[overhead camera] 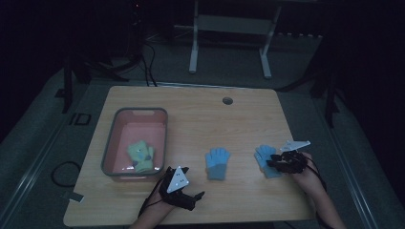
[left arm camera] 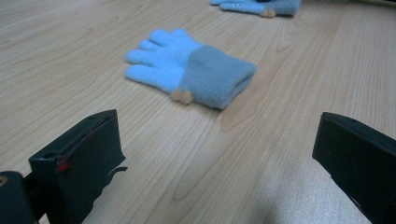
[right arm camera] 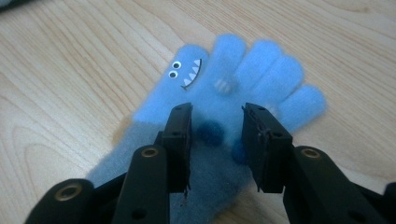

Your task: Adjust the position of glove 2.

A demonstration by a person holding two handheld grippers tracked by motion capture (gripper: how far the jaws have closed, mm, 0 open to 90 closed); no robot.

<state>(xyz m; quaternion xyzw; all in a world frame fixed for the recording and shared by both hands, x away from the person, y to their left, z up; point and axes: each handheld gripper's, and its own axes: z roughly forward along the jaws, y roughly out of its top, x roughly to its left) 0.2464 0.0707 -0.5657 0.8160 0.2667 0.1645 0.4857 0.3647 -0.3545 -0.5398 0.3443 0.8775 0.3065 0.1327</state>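
Note:
Two light-blue gloves with grey cuffs lie flat on the wooden table (overhead camera: 200, 119). The middle glove (overhead camera: 218, 163) (left arm camera: 191, 70) lies a short way ahead of my left gripper (overhead camera: 187, 185) (left arm camera: 217, 126), whose jaws stand wide open and hold nothing. The right glove (overhead camera: 264, 155) (right arm camera: 243, 74) has googly eyes, a toothy mouth and small pompoms. My right gripper (overhead camera: 274, 161) (right arm camera: 215, 116) is low over its palm, jaws partly closed and straddling the middle of the glove, with a gap still between them. The right glove (left arm camera: 261, 5) also lies at the top edge of the left gripper view.
A grey-rimmed pink bin (overhead camera: 138, 110) stands at the table's left, with a green glove (overhead camera: 140, 155) in its near end. A cable hole (overhead camera: 227, 100) sits near the far edge. Beyond the table stands a white frame (overhead camera: 229, 28) on the dark floor.

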